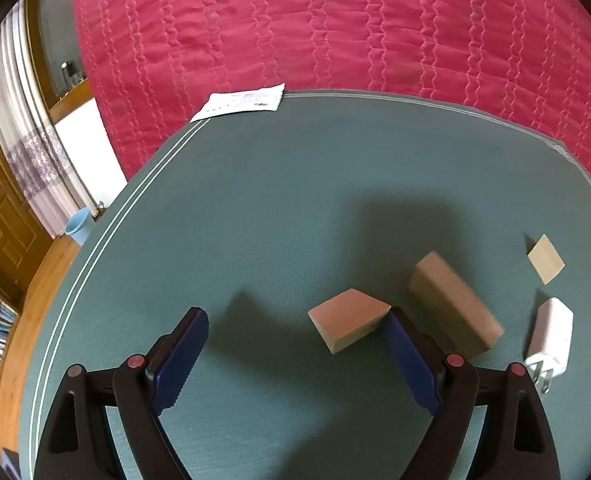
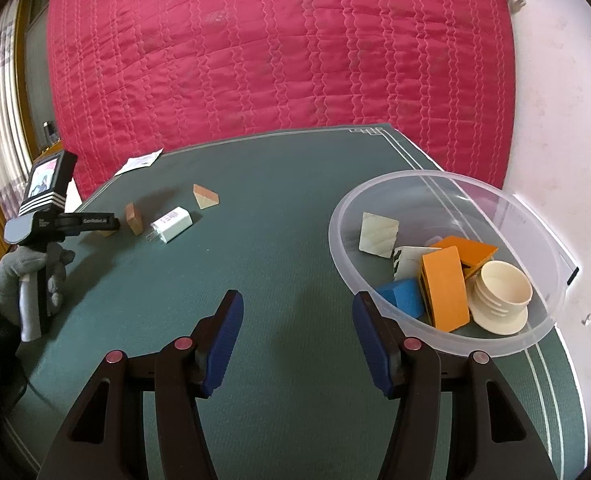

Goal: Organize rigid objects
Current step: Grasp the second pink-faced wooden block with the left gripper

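In the left wrist view my left gripper (image 1: 297, 318) is open and empty over the green mat. A wooden wedge block (image 1: 349, 319) lies by the tip of its right finger (image 1: 409, 356). A longer wooden block (image 1: 453, 304), a small pale wooden block (image 1: 546, 259) and a white charger (image 1: 551, 334) lie to the right. In the right wrist view my right gripper (image 2: 297, 300) is open and empty, left of a clear plastic bowl (image 2: 447, 338) that holds orange blocks (image 2: 444, 288), a blue block (image 2: 401, 295), pale blocks and a cream cap (image 2: 501, 294).
The green mat (image 2: 295, 208) lies on a red quilted bed (image 2: 279, 48). A paper slip (image 1: 241, 102) lies at the mat's far corner. The left hand-held gripper (image 2: 45, 220) shows at the left of the right wrist view, near the charger (image 2: 171, 219) and wooden blocks (image 2: 134, 218).
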Motion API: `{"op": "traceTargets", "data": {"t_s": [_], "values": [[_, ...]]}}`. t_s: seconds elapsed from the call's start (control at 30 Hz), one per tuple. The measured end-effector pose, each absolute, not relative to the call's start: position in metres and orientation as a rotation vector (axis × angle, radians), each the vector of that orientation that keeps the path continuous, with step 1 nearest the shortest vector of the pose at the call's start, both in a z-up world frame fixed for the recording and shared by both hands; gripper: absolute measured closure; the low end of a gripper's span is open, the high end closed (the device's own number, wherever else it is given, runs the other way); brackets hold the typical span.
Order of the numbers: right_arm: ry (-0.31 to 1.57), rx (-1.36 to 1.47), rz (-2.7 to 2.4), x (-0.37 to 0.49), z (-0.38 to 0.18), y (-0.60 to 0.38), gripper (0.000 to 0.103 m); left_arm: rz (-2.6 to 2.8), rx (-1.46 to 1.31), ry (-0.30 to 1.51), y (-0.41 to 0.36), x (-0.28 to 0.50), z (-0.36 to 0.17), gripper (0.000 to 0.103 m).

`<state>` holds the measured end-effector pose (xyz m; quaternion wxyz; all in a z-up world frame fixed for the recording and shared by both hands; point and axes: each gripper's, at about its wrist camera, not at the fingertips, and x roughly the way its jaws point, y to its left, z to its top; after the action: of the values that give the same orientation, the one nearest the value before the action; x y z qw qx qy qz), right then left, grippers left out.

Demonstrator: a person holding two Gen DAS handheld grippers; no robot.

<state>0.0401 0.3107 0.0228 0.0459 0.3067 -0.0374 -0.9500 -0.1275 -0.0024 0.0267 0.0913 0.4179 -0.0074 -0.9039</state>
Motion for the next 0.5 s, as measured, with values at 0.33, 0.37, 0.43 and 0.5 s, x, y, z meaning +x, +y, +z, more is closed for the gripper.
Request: {"op": "traceTargets", "data": {"t_s": [0.33, 0.37, 0.43, 0.5], "values": [[-0.111, 0.941, -2.894, 0.0397, 0.0219, 0.3097, 0.045, -2.691, 1.235, -0.047, -0.0066, -0.1181, 0.0282, 0.013], [-0.11, 0.941, -2.892, 0.0395, 0.0217, 0.3094, 0.045, -2.693, 1.241, -0.05, -0.006, -0.1188, 0.0275, 0.014], [-0.11, 0.944, -2.889, 0.0393, 0.021, 0.3087, 0.045, -2.695, 1.259, -0.042, -0.0065, -0.1207, 0.0261, 0.021], [-0.112, 0.949, -2.886, 0.0389, 0.0206, 0.308, 0.045, -2.708, 1.268, -0.023, -0.0076, -0.1215, 0.0263, 0.026]]}}
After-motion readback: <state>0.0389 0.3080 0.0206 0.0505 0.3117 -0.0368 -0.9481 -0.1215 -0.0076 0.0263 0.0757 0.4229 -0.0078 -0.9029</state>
